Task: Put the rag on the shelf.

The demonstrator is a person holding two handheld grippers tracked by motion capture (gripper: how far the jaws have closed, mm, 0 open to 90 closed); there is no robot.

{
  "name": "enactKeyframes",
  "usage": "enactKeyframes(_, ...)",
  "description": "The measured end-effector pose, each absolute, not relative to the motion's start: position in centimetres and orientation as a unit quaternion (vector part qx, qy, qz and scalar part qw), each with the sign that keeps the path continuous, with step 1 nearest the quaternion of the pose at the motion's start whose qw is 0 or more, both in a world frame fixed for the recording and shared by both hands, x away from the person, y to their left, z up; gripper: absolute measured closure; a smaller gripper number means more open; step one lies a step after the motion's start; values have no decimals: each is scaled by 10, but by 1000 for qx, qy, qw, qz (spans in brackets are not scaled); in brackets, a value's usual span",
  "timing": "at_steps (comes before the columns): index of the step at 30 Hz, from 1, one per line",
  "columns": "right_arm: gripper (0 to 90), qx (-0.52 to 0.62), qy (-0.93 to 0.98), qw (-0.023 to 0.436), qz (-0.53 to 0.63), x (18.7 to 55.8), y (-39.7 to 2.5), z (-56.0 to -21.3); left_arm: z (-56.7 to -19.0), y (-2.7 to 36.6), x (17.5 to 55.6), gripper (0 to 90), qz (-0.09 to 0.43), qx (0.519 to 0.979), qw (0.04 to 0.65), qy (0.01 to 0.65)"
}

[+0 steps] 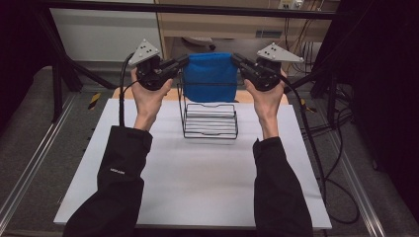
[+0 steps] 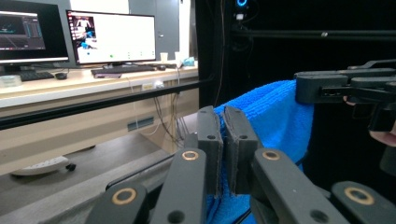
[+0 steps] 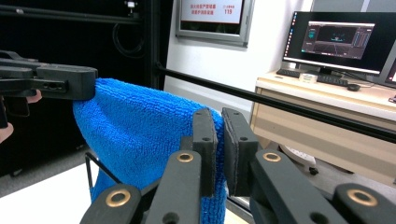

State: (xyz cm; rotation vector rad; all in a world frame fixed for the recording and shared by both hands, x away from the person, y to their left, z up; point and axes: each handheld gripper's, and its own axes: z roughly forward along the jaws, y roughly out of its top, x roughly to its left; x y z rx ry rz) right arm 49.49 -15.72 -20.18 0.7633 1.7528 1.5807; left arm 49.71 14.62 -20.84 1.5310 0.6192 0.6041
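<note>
Above wire rack — blue cloth, tool-pinched.

Both forearms in black sleeves extended forward from the near edge, roughly parallel, hands raised at equal height. Left hand wrapped around the black two-jaw left gripper, jaws pointing inward to the right, pressed together. Right hand wrapped around the black two-jaw right gripper, jaws pointing inward to the left, pressed together. Grey three-cornered plates uppermost on both.
</note>
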Motion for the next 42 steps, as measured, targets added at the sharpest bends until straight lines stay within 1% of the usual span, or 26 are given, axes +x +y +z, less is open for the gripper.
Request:
enactKeyframes(10, 842, 288, 678, 310, 601, 485, -163, -208, -213, 146, 487, 856, 254, 683, 632, 263)
enactKeyframes(15, 840, 290, 687, 301, 595, 476, -163, -211, -216, 145, 480, 853, 255, 699, 612, 266)
enactKeyframes(19, 836, 291, 701, 292, 582, 471, -164, -214, -222, 146, 475, 850, 240, 705, 611, 268)
enactKeyframes(23, 834, 290, 714, 287, 569, 469, -164, -217, -228, 144, 474, 843, 233, 718, 596, 273)
enactKeyframes(30, 817, 288, 733, 275, 551, 468, -164, -229, -240, 140, 473, 820, 224, 738, 574, 275)
enactKeyframes(33, 815, 287, 739, 275, 544, 469, -163, -234, -243, 140, 473, 789, 214, 749, 564, 275)
enactKeyframes(35, 815, 287, 740, 274, 543, 470, -163, -237, -245, 139, 474, 790, 211, 752, 560, 276)
enactKeyframes(38, 801, 287, 743, 270, 541, 470, -164, -240, -248, 138, 475, 822, 210, 759, 551, 278)
enactKeyframes(42, 758, 287, 744, 265, 543, 468, -166, -241, -250, 136, 476, 849, 212, 761, 544, 283)
